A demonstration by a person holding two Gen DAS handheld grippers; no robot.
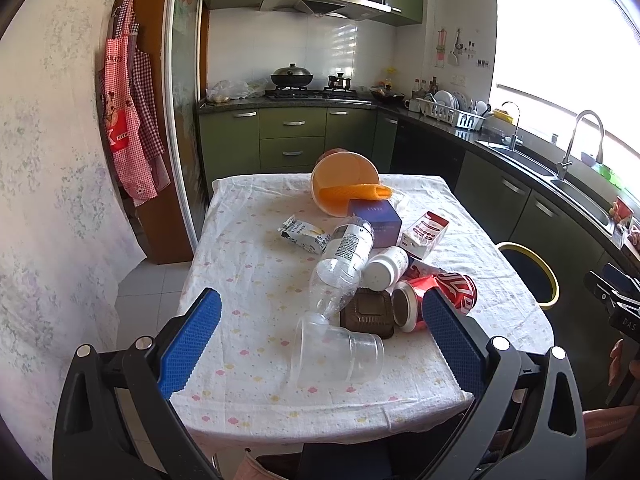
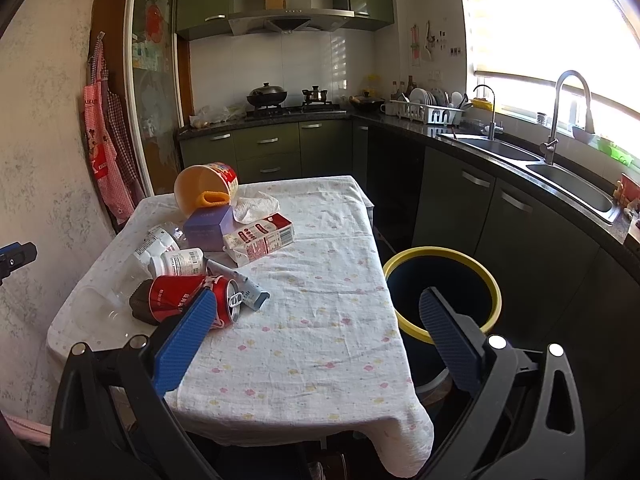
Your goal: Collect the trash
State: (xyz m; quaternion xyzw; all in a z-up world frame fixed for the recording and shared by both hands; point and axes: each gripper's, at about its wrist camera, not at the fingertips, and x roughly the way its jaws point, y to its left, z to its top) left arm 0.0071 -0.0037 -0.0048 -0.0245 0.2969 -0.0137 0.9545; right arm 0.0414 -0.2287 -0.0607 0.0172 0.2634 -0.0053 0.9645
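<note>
Trash lies heaped on a table under a white dotted cloth (image 1: 256, 280). A clear plastic cup (image 1: 336, 354) lies on its side nearest my left gripper (image 1: 320, 336), which is open with the cup between its blue pads. Behind the cup are a brown lid (image 1: 366, 316), a crushed red can (image 1: 434, 298), a clear bottle (image 1: 344, 256), a white pill bottle (image 1: 386, 268), a purple box (image 1: 376, 222), a red-and-white carton (image 1: 424, 234) and a tipped orange noodle cup (image 1: 344, 182). My right gripper (image 2: 316, 320) is open above the table's near right part, beside the red can (image 2: 188, 300).
A black bin with a yellow rim (image 2: 444, 292) stands on the floor right of the table (image 2: 312, 360). Kitchen counters with a sink (image 2: 568, 184) run along the right wall. Aprons (image 1: 128, 120) hang on the left wall. A person's hand (image 1: 618, 364) shows at the right edge.
</note>
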